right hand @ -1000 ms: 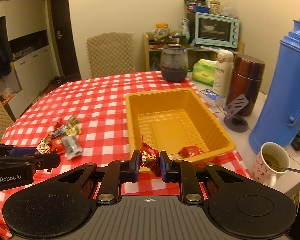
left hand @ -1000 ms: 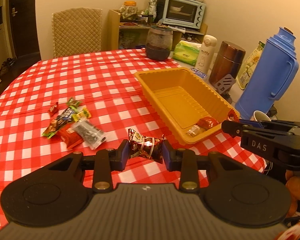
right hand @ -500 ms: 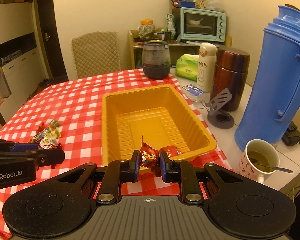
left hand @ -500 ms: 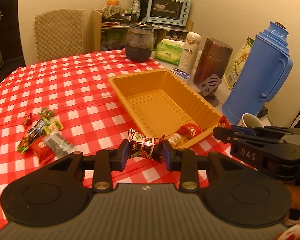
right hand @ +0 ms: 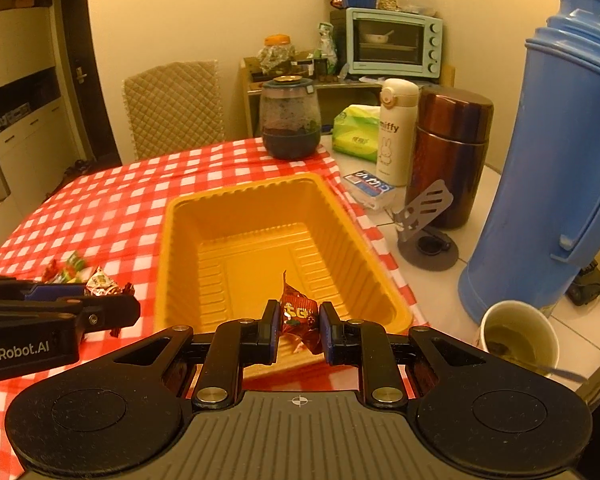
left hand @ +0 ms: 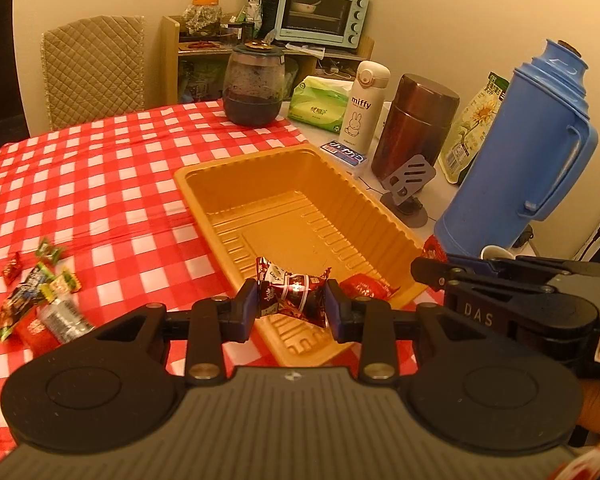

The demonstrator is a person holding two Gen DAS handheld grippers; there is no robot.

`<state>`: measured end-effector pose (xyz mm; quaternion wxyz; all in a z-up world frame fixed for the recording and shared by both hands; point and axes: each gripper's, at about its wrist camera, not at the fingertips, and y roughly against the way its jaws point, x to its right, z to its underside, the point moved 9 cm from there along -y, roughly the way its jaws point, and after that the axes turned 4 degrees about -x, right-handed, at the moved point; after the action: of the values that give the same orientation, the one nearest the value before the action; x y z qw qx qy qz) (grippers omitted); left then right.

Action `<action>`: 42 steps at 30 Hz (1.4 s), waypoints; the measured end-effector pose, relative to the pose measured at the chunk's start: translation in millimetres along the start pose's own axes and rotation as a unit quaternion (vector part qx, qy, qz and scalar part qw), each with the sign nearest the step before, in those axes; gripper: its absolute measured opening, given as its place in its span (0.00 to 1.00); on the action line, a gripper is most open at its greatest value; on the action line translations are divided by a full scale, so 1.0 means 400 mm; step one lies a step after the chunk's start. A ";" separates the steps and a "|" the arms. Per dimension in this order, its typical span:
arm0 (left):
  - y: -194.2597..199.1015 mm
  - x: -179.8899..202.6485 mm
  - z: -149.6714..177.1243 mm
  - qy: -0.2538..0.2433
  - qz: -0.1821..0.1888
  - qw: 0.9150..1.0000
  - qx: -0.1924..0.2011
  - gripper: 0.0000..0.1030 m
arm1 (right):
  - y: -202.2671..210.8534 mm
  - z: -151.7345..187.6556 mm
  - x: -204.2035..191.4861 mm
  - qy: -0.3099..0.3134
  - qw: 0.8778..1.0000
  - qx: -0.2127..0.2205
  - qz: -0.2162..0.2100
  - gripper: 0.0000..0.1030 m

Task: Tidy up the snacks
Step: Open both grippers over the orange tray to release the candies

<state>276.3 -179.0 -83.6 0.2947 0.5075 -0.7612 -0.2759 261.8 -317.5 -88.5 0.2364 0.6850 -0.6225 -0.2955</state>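
Note:
My left gripper (left hand: pixel 291 308) is shut on a dark red wrapped candy (left hand: pixel 294 294) and holds it over the near end of the yellow tray (left hand: pixel 260 168). My right gripper (right hand: pixel 299 326) is shut on a red wrapped snack (right hand: pixel 298 312) above the near edge of the same tray (right hand: pixel 244 194). A red snack (left hand: pixel 366 286) lies in the tray's near corner. Several loose snacks (left hand: pixel 36 300) lie on the checked cloth at the left. The right gripper shows at the right of the left wrist view (left hand: pixel 432 268), the left gripper at the left of the right wrist view (right hand: pixel 112 304).
A blue thermos (right hand: pixel 552 168), a cup of tea (right hand: pixel 518 336), a brown flask (right hand: pixel 450 152), a white bottle (right hand: pixel 396 128), a grey phone stand (right hand: pixel 426 236) and a dark jar (right hand: pixel 290 118) stand to the right of and behind the tray. A chair (right hand: pixel 174 108) stands at the far side.
Both grippers have moved right and forward with their snacks, from the cloth in front of the tray to over its near end. The loose snacks have slid to the left of both views.

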 end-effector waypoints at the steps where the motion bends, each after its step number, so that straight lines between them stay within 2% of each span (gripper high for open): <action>1: -0.010 0.001 -0.003 0.001 0.001 1.000 -0.002 0.31 | -0.006 -0.005 0.008 -0.002 1.000 0.000 0.001 0.20; 12: -0.114 0.028 -0.029 -0.017 0.003 1.000 -0.019 0.32 | -0.056 -0.038 0.060 -0.013 1.000 -0.002 0.010 0.20; 13: -0.122 0.029 -0.031 -0.019 0.003 1.000 -0.022 0.34 | -0.058 -0.039 0.062 -0.014 1.000 -0.002 0.010 0.20; 14: -0.128 0.027 -0.031 -0.020 0.001 1.000 -0.024 0.40 | -0.058 -0.039 0.062 -0.014 1.000 -0.002 0.011 0.20; 16: -0.134 0.019 -0.033 -0.019 -0.001 1.000 -0.024 0.43 | -0.061 -0.039 0.063 -0.015 1.000 -0.003 0.011 0.20; 28: -0.060 -0.113 0.001 0.045 -0.034 0.998 -0.010 0.43 | -0.082 -0.035 0.022 -0.016 1.000 -0.011 -0.016 0.20; 33: -0.038 -0.140 0.017 0.056 -0.040 0.998 -0.008 0.43 | -0.098 -0.040 -0.011 -0.015 0.999 -0.013 -0.035 0.20; 36: -0.027 -0.150 0.021 0.060 -0.042 0.997 -0.006 0.43 | -0.105 -0.046 -0.020 -0.034 0.998 -0.010 -0.052 0.21; 38: -0.021 -0.156 0.024 0.061 -0.043 0.997 -0.005 0.43 | -0.105 -0.053 -0.020 -0.040 0.998 0.001 -0.054 0.26; 40: -0.015 -0.161 0.028 0.063 -0.046 0.997 -0.005 0.43 | -0.097 -0.060 -0.018 -0.045 0.997 0.009 -0.057 0.59; 42: -0.008 -0.166 0.033 0.066 -0.047 0.997 -0.004 0.43 | -0.085 -0.064 -0.014 -0.057 0.996 0.016 -0.063 0.59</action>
<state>289.4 -116.4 -105.9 0.3330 0.5587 -0.7142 -0.2585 303.4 -309.0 -93.1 0.1701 0.7089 -0.5951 -0.3381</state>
